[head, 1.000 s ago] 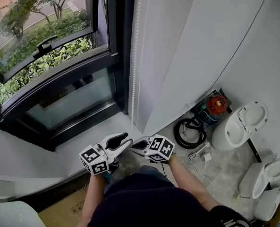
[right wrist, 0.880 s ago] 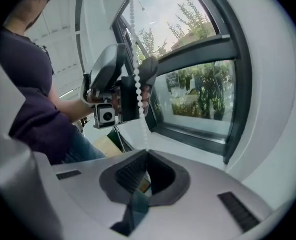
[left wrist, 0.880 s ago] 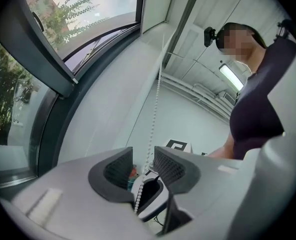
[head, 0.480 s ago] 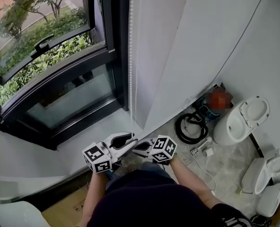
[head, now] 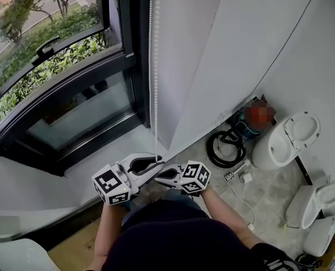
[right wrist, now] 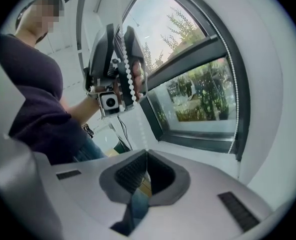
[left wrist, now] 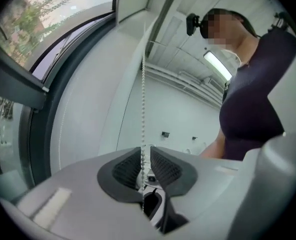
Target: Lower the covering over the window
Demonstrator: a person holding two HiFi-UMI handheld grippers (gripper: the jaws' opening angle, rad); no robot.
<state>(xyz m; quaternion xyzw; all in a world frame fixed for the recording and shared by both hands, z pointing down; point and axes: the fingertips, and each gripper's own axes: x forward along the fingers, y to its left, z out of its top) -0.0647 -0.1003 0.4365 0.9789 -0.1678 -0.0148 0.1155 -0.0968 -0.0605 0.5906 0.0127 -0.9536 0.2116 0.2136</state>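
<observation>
Materials: bead chain [head: 152, 66], small white round beads on a thin cord, hangs straight down along the right edge of the dark window frame [head: 136, 72], just beside the smooth white wall [head: 212, 55]. It runs up out of the top of the head view. Its lower end reaches the left gripper [head: 155, 164].

Left gripper view: the chain [left wrist: 143, 109] passes between the dark ribbed pads [left wrist: 125, 170]. The left gripper [left wrist: 145, 151] has just been closing and is now clamped on the bead chain.

Right gripper [head: 158, 177]: jaws together, nothing between them, tips just beside the left gripper's. Its own view [right wrist: 147, 154] looks up at the left gripper [right wrist: 119, 31], with the beads running down between that gripper's jaws.

Versus one second ago: the left jaws stood wider and the chain was not yet caught. The left gripper sits slightly higher now.

Clearance: white sill [head: 122, 145] directly below both grippers. Window glass to the left. Right, well apart, a black hose coil [head: 225, 151] and white toilet bowls [head: 286, 140] stand on the stone floor.
</observation>
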